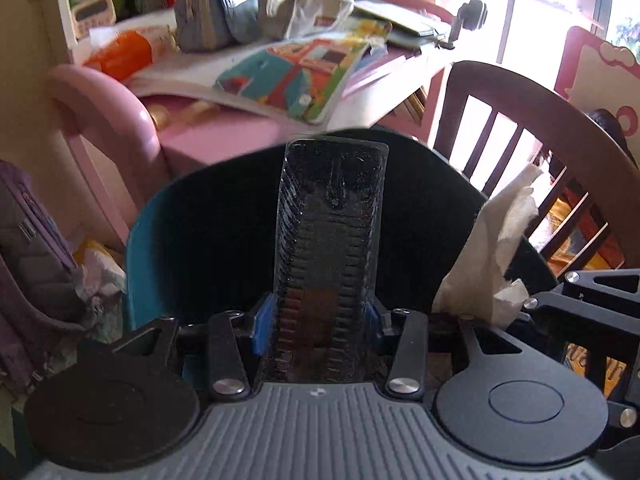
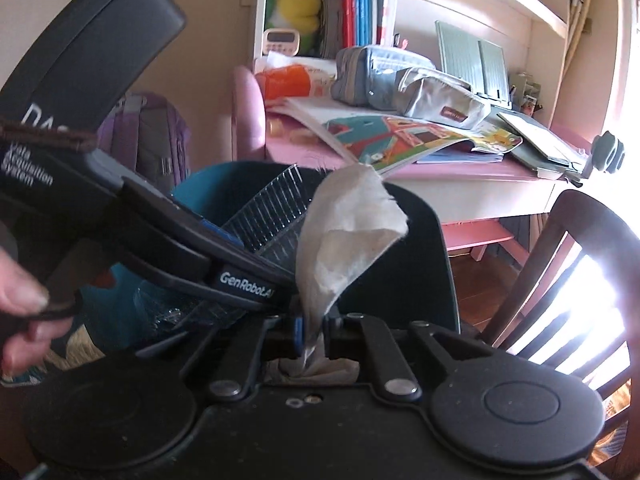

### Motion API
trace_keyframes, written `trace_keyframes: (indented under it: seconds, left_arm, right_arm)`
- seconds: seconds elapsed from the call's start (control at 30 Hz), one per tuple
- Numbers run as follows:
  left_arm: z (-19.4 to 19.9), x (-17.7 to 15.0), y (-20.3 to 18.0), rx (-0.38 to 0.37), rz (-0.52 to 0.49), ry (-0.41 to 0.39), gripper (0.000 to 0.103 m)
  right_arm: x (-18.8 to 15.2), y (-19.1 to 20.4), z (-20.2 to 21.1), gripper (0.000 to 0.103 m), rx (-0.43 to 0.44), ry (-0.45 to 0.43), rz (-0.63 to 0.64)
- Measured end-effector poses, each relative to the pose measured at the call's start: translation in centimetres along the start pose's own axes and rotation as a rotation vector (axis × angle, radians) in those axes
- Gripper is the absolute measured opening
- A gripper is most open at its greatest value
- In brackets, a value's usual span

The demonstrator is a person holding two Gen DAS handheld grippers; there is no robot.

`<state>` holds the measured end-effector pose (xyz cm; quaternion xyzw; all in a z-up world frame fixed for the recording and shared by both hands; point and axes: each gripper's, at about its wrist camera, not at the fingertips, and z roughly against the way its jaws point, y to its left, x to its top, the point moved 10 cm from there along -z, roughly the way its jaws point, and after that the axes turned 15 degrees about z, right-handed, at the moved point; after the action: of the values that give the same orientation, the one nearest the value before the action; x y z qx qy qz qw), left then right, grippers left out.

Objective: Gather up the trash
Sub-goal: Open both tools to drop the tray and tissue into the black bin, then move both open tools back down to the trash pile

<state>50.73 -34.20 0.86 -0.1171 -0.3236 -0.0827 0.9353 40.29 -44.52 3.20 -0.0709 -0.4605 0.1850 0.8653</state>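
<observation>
My left gripper (image 1: 320,326) is shut on a clear ribbed plastic tray (image 1: 330,240) that stands up in front of the camera, over the dark mouth of a teal trash bin (image 1: 140,256). My right gripper (image 2: 314,334) is shut on a crumpled white tissue (image 2: 348,232), held over the same bin (image 2: 200,200). The tissue also shows at the right of the left wrist view (image 1: 492,256). The left gripper body (image 2: 168,240) and the plastic tray (image 2: 272,212) show in the right wrist view, just left of the tissue.
A pink desk (image 2: 460,172) behind the bin holds books, pencil cases and an orange pack. A dark wooden chair (image 1: 520,152) stands to the right. A purple backpack (image 1: 28,248) and crumpled paper (image 1: 100,272) lie left of the bin.
</observation>
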Motion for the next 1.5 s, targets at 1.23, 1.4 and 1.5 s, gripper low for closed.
trace_keyframes:
  seconds: [1.23, 1.4, 1.5]
  left_arm:
    - [14.3, -2.2, 4.6, -0.069, 0.008, -0.221, 0.081]
    - [17.6, -4.0, 7.7, -0.081, 0.04, -0.24, 0.081]
    - [19.4, -5.3, 10.1, -0.069, 0.051, -0.258, 0.081]
  right_arm:
    - [4.2, 5.8, 9.6, 0.056, -0.007, -0.083, 0.072]
    - [5.8, 9.5, 11.0, 0.057, 0.046, -0.116, 0.114]
    - [6.5, 12.0, 11.3, 0.057, 0.087, -0.128, 0.133]
